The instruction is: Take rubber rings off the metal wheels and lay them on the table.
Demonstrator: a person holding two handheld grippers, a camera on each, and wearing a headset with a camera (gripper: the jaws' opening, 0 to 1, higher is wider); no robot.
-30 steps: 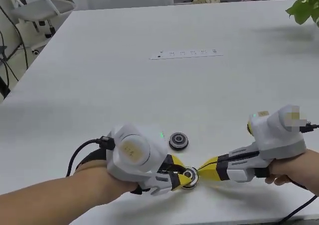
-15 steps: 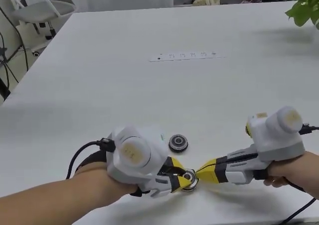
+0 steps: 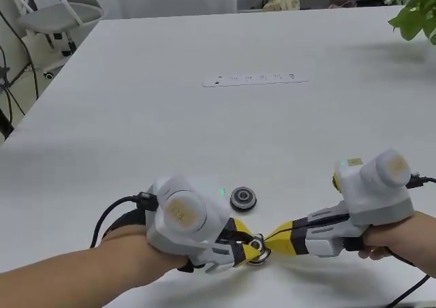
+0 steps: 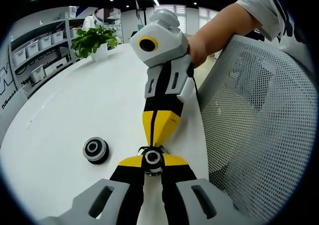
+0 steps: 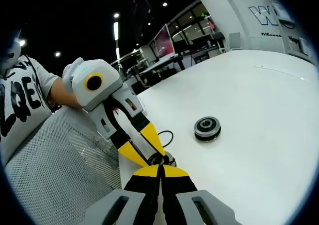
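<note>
A small metal wheel (image 3: 256, 245) with a black rubber ring is held just above the white table (image 3: 204, 131) near its front edge. My left gripper (image 3: 246, 249) is shut on this wheel (image 4: 152, 159) from the left. My right gripper (image 3: 270, 241) comes in from the right, its jaws shut, with the tips pinched on the ring at the wheel's rim (image 5: 162, 159). In the left gripper view the right gripper (image 4: 153, 144) comes down from above. A second wheel (image 3: 243, 197) with its black ring lies flat on the table just behind, also seen as the wheel (image 4: 95, 150) and the wheel (image 5: 207, 128).
A white power strip (image 3: 253, 80) lies mid-table. A green plant (image 3: 412, 8) stands at the far right corner and an office chair (image 3: 54, 8) at the far left. A grey mesh chair back (image 4: 254, 120) is close behind the table's front edge.
The head camera has tipped a little, shifting the whole picture down. Both grippers stay locked on the same wheel, with almost no movement over the table.
</note>
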